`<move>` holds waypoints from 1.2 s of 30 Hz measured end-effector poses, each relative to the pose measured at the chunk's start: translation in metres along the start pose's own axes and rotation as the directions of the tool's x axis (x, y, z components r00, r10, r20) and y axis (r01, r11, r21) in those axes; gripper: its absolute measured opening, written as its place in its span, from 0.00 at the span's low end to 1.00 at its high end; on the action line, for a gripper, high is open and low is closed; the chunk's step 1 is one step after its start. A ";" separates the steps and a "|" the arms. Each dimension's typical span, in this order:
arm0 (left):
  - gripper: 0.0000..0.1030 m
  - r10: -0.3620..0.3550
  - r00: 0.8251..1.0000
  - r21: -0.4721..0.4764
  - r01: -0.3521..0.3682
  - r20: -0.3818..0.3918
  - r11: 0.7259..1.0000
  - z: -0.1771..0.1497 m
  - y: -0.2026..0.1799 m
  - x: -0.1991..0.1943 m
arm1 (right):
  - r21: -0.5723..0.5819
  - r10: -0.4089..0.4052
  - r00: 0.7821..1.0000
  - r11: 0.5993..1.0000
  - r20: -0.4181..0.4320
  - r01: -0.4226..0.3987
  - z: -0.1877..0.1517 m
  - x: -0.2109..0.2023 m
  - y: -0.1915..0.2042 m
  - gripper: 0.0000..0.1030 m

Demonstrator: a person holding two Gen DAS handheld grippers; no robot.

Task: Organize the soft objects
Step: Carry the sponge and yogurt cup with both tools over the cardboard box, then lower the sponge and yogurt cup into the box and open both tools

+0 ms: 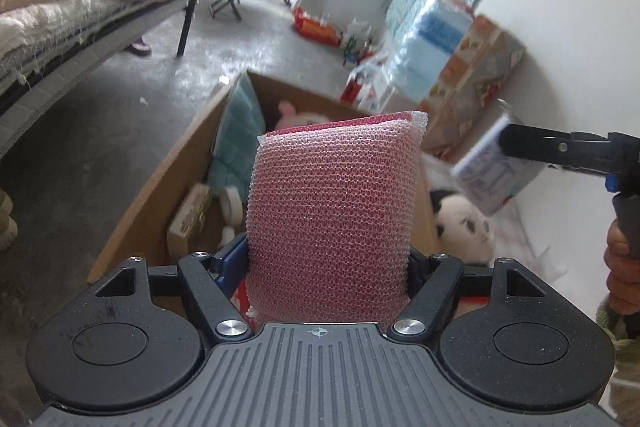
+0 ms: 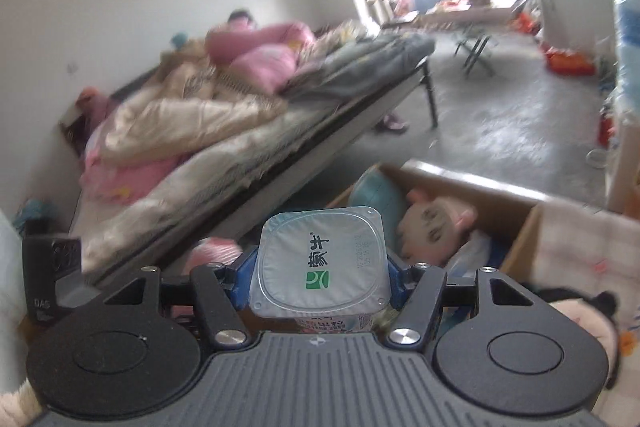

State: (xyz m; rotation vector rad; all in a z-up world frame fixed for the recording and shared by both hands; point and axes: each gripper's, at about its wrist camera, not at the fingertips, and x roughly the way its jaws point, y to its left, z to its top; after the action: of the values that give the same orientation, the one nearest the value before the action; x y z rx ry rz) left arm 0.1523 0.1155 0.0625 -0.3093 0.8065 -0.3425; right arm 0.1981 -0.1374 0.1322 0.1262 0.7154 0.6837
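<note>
We clamp our left gripper point(image 1: 328, 259) on a pink sponge point(image 1: 332, 211) at lower centre, above the cardboard box point(image 1: 160, 183). Our right gripper point(image 2: 322, 275) grips a yogurt cup point(image 2: 320, 263), lower centre, box beyond.

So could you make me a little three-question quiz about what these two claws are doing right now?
1. True or false: the left claw is shut on a pink mesh sponge.
2. What does the right claw hold? A) sealed yogurt cup B) spoon C) sock
3. Fill in: soft toys lie inside an open cardboard ____ on the floor.

Key: 1 true; 2 A; 3 box. A teal cushion also sits in that box, and a panda plush lies beside it.
</note>
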 end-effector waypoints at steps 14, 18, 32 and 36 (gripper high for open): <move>0.72 0.085 0.947 0.128 -0.047 -0.309 0.991 -0.019 -0.002 0.094 | -0.055 -0.153 0.943 0.988 -0.297 0.143 -0.034 0.101 -0.009 0.63; 0.75 0.101 0.930 0.144 -0.053 -0.353 0.988 -0.018 -0.003 0.103 | -0.073 -0.159 0.926 0.987 -0.343 0.142 -0.038 0.108 -0.013 0.63; 0.86 0.044 0.890 0.066 -0.016 -0.453 0.998 -0.023 0.007 0.122 | -0.070 -0.171 0.907 0.985 -0.385 0.156 -0.038 0.112 -0.027 0.63; 0.88 0.043 0.893 0.069 -0.013 -0.449 0.998 -0.024 0.005 0.124 | -0.051 -0.163 0.913 0.987 -0.373 0.155 -0.036 0.107 -0.030 0.63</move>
State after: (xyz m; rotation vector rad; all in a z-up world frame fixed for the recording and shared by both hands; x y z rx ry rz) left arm 0.2154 0.0662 -0.0350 -0.1565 1.2542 -0.4194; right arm 0.2497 -0.0995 0.0348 -0.0856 1.0762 0.5626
